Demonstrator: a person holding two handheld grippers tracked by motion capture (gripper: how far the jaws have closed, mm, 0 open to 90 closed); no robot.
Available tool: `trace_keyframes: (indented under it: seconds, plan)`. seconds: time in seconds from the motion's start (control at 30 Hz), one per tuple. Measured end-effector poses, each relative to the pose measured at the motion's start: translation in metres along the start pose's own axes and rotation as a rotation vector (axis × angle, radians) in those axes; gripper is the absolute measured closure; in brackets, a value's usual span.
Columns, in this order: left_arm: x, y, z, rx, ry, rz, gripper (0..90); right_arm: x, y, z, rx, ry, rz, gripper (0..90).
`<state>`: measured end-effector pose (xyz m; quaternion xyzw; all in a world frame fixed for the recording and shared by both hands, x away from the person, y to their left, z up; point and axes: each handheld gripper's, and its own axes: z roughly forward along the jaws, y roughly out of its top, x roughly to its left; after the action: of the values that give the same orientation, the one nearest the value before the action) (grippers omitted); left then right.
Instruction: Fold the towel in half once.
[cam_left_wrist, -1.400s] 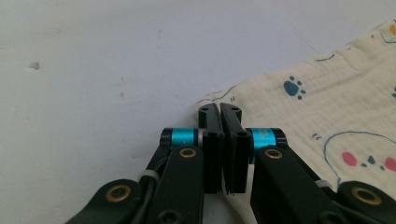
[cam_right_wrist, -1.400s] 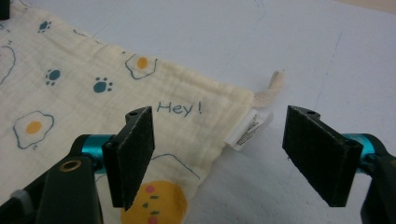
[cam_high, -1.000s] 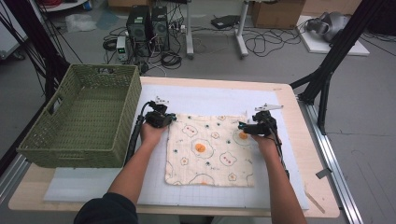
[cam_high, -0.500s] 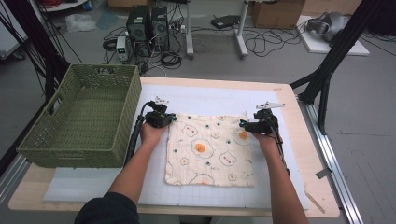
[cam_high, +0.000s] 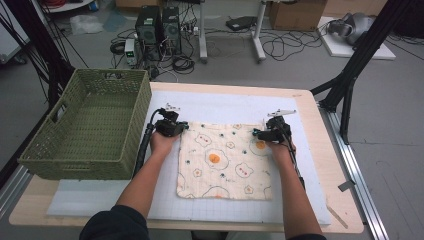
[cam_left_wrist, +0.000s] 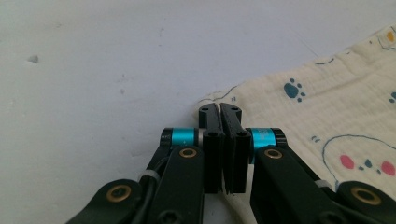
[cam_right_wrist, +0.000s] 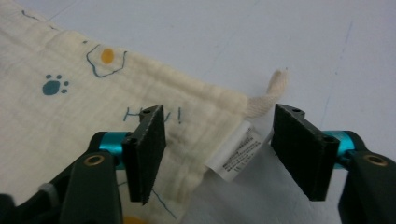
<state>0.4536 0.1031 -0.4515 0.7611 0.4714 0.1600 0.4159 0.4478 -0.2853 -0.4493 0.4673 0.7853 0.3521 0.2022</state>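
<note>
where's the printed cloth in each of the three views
High view: the printed cloth lies flat mid-table, between the two hands.
Left gripper view: it spreads across the right side, one corner at the shut jaws.
Right gripper view: it covers the left half, its corner between the open jaws.
Shared landmark: blue paw prints on the fabric.

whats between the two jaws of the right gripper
In the right gripper view, the open right gripper straddles the corner of the cloth: its white care label lies in the gap, with the cloth loop just beyond, on the white mat.

Basket walls off table's left; right side open.
</note>
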Motion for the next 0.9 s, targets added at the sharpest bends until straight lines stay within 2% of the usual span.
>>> trace_keyframes:
  seconds: [0.13,0.2,0.27,0.33,0.4,0.5,0.6,0.67,0.77,0.9]
  plan:
    - [0.001,0.0,0.0,0.0,-0.005,-0.014,87.4,0.006,0.015,0.003,0.081,-0.002,-0.077,48.6]
    - [0.002,0.0,0.0,-0.002,-0.008,-0.02,87.4,0.005,0.02,0.005,0.105,0.013,-0.077,54.3]
    - [0.003,-0.001,-0.001,-0.005,-0.016,-0.037,87.4,0.005,0.021,0.005,0.11,0.05,-0.081,66.5]
    - [0.004,-0.001,-0.001,-0.004,-0.015,-0.046,87.5,0.006,0.021,0.005,0.109,0.064,-0.102,76.1]
    - [0.006,0.0,-0.003,-0.008,-0.016,-0.057,87.5,0.009,0.022,0.004,0.11,0.055,-0.122,84.5]
    - [0.006,0.005,-0.01,-0.066,-0.018,-0.065,87.6,0.011,0.025,0.0,0.085,0.017,-0.14,86.1]
    - [0.006,0.011,-0.017,-0.135,0.0,-0.056,87.6,0.013,0.028,-0.004,0.043,-0.011,-0.163,86.5]
    - [0.009,0.013,-0.022,-0.174,-0.008,-0.084,87.6,0.012,0.03,-0.008,0.002,-0.023,-0.15,86.5]
    - [0.011,0.014,-0.025,-0.185,-0.022,-0.08,87.6,0.011,0.033,-0.015,-0.058,-0.032,-0.137,86.5]
    - [0.008,0.015,-0.031,-0.185,-0.052,-0.071,87.5,0.012,0.032,-0.021,-0.071,-0.025,-0.152,86.3]
